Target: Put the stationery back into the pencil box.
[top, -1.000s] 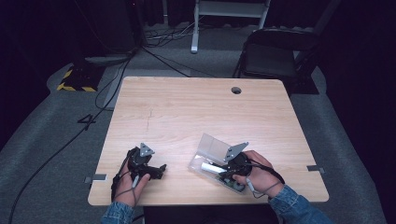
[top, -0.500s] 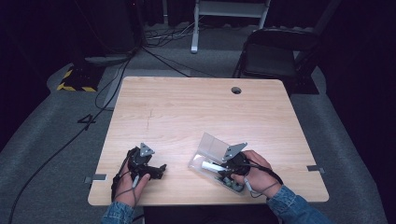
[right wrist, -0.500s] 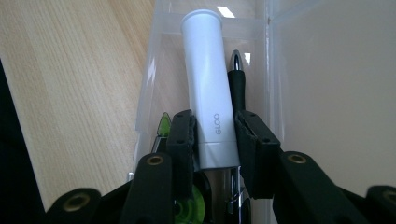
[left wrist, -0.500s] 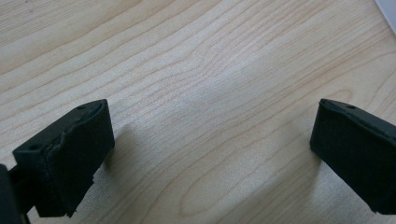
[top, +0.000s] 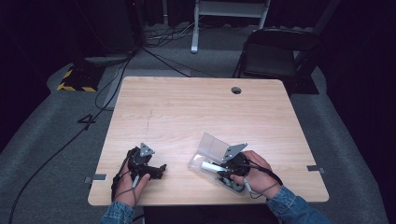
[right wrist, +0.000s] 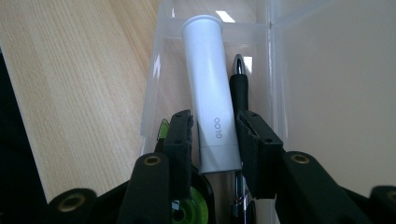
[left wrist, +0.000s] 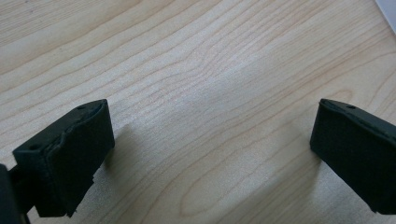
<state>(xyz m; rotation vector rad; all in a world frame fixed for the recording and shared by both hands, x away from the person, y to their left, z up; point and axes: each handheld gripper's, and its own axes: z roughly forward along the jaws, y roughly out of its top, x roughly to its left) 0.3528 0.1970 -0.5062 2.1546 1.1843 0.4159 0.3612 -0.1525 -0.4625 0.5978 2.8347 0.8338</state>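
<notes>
1. 1 word reads on the white glue stick: "gloo".
2. it lies in the clear box beside a black pen, your right gripper clamped on it.
3. your left gripper gapes wide over the table.

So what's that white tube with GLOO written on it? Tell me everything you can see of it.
The white tube is a smooth, matte cylinder, plastic by the look, printed GLOO in grey, probably a glue stick. A seam near its close end suggests a cap. It lies flat in an open clear plastic case, beside a black pen. The right gripper has one jaw at each side of it, closed on it or nearly so.
</notes>
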